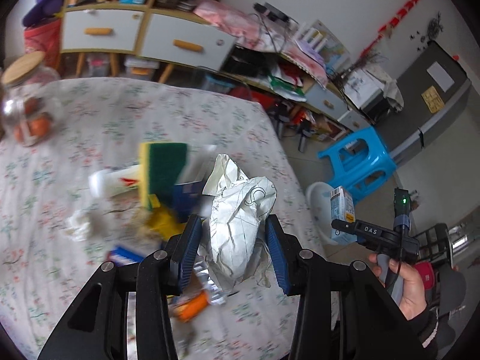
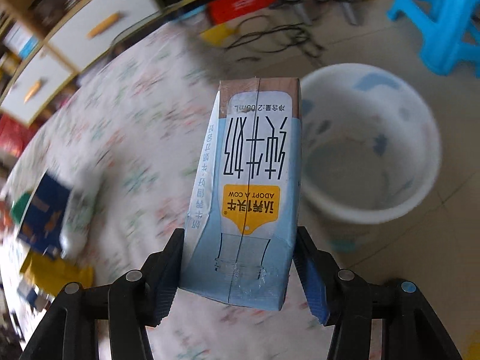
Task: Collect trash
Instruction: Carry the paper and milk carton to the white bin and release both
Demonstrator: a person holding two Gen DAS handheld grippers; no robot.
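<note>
Between ribbed pads [image 1: 188,249], crumpled paper [image 1: 240,225]

A lived-in home room. At twelve o'clock in the left wrist view stands a cluttered shelf unit [image 1: 144,21] with white drawers; a floral tablecloth [image 1: 105,114] covers the table at nine; a blue plastic stool [image 1: 360,162] sits on tiled floor at three.
</note>
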